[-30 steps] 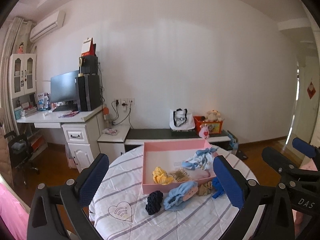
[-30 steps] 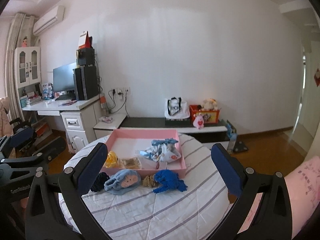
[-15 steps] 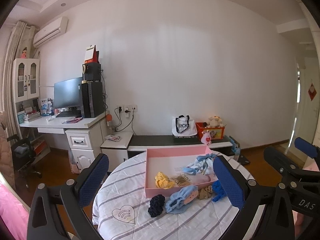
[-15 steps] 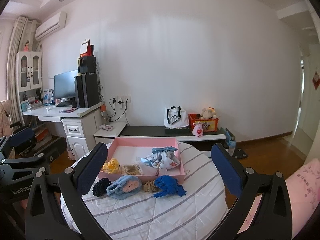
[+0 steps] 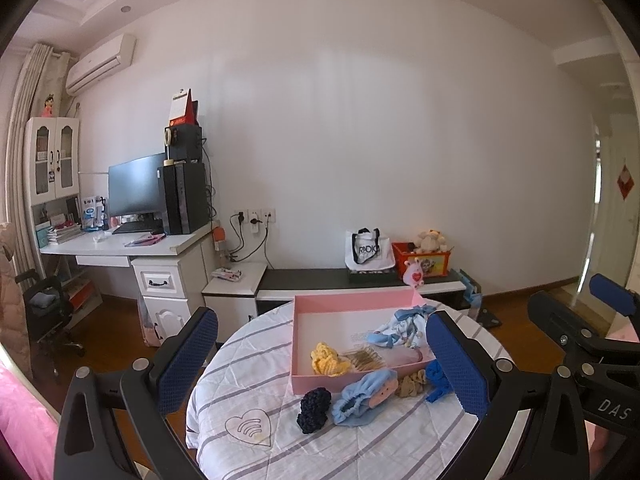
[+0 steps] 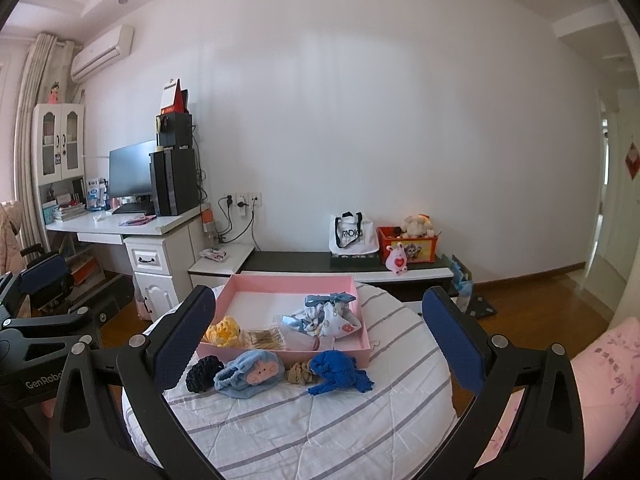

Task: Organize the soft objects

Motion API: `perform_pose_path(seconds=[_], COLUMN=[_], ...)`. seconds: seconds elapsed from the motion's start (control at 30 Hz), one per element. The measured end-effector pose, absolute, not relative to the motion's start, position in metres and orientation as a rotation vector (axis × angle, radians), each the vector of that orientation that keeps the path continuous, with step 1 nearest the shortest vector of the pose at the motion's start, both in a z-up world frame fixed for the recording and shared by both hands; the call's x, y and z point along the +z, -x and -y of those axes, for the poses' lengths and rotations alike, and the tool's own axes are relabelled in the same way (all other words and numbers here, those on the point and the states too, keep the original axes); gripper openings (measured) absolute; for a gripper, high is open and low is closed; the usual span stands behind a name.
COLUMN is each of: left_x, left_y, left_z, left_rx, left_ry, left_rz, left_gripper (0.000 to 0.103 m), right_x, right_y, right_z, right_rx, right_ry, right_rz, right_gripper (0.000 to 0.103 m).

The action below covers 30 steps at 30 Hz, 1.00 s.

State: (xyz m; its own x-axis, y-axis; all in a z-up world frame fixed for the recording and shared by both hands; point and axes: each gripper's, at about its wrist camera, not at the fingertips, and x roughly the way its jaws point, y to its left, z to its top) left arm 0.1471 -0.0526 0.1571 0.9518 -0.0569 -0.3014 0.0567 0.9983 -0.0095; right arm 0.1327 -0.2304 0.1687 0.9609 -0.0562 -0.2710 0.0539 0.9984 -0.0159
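Note:
A pink tray [image 6: 352,284] stands on a round striped table [image 6: 304,420]. Inside it lie a yellow knit piece [image 6: 223,333], a printed blue-and-white cloth [image 6: 328,314] and a tan comb-like item [image 6: 262,338]. In front of the tray sit a dark navy scrunchie [image 6: 202,372], a light blue cap with a pink face [image 6: 250,370], a tan scrunchie [image 6: 299,372] and a bright blue knit piece [image 6: 338,372]. My right gripper [image 6: 320,344] hangs open, back from the table. My left gripper [image 5: 320,364] is open too, facing the same tray [image 5: 320,304] and navy scrunchie [image 5: 314,404].
A white desk [image 6: 120,226] with a monitor and a dark tower stands at the left. A low black bench [image 6: 304,264] behind the table carries a white tote and a red toy box. Pink bedding [image 6: 600,360] lies at the right, wooden floor beyond.
Both grippers have drawn back and tilted up: the table and tray sit lower and smaller in both views, and more ceiling shows. Nothing on the table has moved.

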Motion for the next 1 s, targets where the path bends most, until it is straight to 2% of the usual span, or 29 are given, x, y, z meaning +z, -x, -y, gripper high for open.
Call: perform_pose_path(seconds=[0.63, 1.0], left_x=[0.15, 0.136], left_y=[-0.16, -0.186], left_z=[0.051, 0.047], left_rx=[-0.06, -0.049], left_ry=[-0.011, -0.032], left_rz=[-0.358, -0.471], left_gripper=[0.103, 0.103], right_x=[0.162, 0.14], right_y=[-0.146, -0.171], right_z=[0.232, 0.234], right_rx=[-0.051, -0.048], right_ry=[0.008, 0.002], right_rz=[-0.32, -0.421], right_gripper=[0.103, 0.103])
